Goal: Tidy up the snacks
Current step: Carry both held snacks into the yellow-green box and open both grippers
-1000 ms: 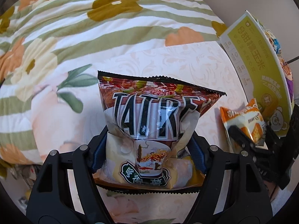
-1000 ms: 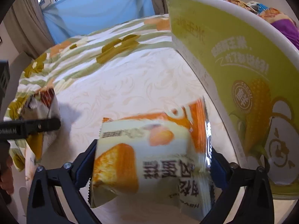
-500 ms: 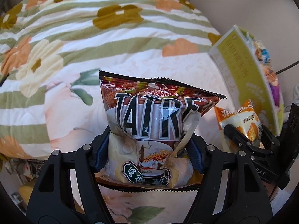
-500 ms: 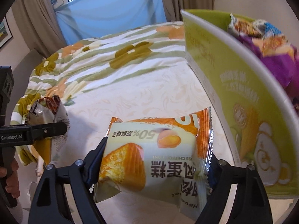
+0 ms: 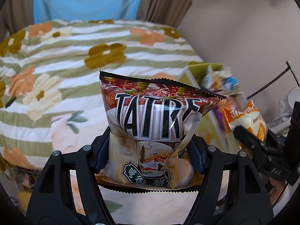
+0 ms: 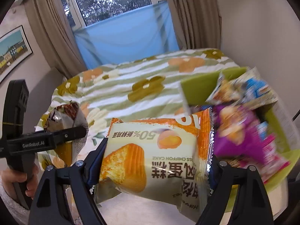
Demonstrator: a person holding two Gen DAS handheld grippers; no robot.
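Note:
My left gripper (image 5: 150, 151) is shut on a brown and cream chip bag (image 5: 153, 123), held upright above the bed; the bag also shows in the right wrist view (image 6: 65, 123). My right gripper (image 6: 151, 159) is shut on an orange chiffon cake packet (image 6: 155, 155), lifted level with the rim of a green cardboard box (image 6: 198, 90). The packet also shows in the left wrist view (image 5: 245, 118), right of the chip bag. The box (image 5: 196, 71) holds several snack packets (image 6: 243, 116), purple, blue and pink.
A floral green-striped bedspread (image 5: 65, 65) covers the bed below and behind both grippers. A wall (image 5: 243, 28) stands close behind the box. Curtains and a window with a blue sheet (image 6: 127, 33) are at the far end. A black cable (image 5: 270, 82) runs by the wall.
Both grippers have risen with their snacks. The view now looks over the box's rim into it, and the window and curtains have come into view.

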